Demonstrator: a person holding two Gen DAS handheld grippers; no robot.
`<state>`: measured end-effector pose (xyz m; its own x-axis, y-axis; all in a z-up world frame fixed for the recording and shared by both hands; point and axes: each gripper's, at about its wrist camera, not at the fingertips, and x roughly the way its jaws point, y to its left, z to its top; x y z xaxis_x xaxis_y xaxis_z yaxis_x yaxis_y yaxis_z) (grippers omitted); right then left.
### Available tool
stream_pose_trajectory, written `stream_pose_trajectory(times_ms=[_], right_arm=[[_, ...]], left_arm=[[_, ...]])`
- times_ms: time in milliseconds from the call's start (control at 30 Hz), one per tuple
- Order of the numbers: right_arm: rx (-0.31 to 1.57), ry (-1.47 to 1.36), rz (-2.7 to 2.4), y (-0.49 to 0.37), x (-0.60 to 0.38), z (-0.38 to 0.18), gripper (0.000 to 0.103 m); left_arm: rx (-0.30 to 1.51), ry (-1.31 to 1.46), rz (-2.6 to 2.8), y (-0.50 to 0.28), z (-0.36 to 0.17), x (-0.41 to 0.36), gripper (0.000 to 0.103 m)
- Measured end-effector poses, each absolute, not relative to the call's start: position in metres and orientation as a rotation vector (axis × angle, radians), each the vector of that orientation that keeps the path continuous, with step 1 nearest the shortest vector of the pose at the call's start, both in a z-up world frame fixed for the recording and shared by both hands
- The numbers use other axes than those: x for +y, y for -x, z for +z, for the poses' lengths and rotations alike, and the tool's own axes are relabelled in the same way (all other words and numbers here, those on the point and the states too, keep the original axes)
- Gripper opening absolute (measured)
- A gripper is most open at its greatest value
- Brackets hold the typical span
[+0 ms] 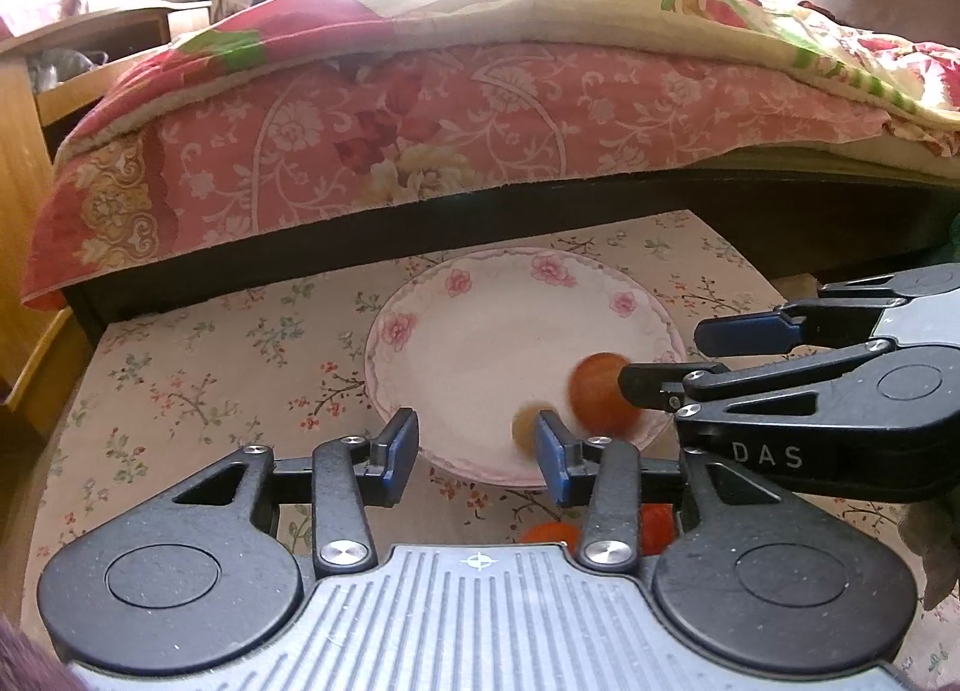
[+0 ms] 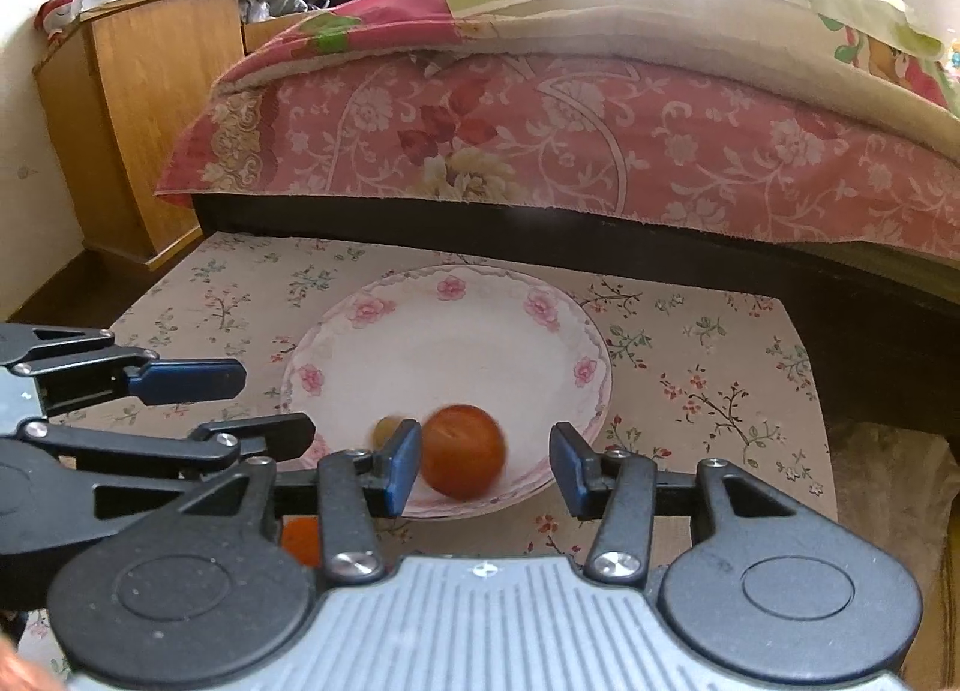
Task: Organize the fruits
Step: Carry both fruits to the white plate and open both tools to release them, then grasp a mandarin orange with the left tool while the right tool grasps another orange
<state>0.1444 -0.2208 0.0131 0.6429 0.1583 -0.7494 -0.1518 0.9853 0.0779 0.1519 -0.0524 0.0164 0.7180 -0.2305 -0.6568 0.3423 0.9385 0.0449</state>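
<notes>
A white plate with pink flowers (image 1: 399, 328) (image 2: 450, 288) sits on the floral tablecloth. An orange fruit (image 1: 603, 400) (image 2: 463, 451), blurred by motion, lies in the plate's near part beside a small yellowish fruit (image 1: 531, 421) (image 2: 387, 430). My right gripper (image 2: 487, 463) (image 1: 660, 358) is open, its fingers apart on either side of the orange fruit without touching it. My left gripper (image 1: 477, 451) (image 2: 273, 406) is open and empty at the plate's near rim. More orange fruit (image 1: 549, 532) (image 2: 300, 538) rests on the cloth, partly hidden under the left gripper.
The small table with the floral cloth (image 1: 210, 367) (image 2: 720, 361) stands against a bed draped in a pink quilt (image 1: 420, 139) (image 2: 600, 151). A wooden cabinet (image 2: 138, 91) stands to the left of the bed. The two grippers are close together at the table's near side.
</notes>
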Motion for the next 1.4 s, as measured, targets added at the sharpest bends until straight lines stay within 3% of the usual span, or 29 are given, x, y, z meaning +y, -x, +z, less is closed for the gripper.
stream_pose_trajectory(times_ms=[733, 1400], right_arm=[[0.875, -0.067, 0.196, -0.078, -0.222, 0.034, 0.049], [1.014, -0.011, 0.241, -0.025, -0.214, 0.001, 0.050]], left_arm=[[0.719, -0.157, -0.327, -0.092, 0.024, -0.034, 0.057], [0.815, -0.200, -0.356, -0.055, -0.009, -0.025, 0.059]])
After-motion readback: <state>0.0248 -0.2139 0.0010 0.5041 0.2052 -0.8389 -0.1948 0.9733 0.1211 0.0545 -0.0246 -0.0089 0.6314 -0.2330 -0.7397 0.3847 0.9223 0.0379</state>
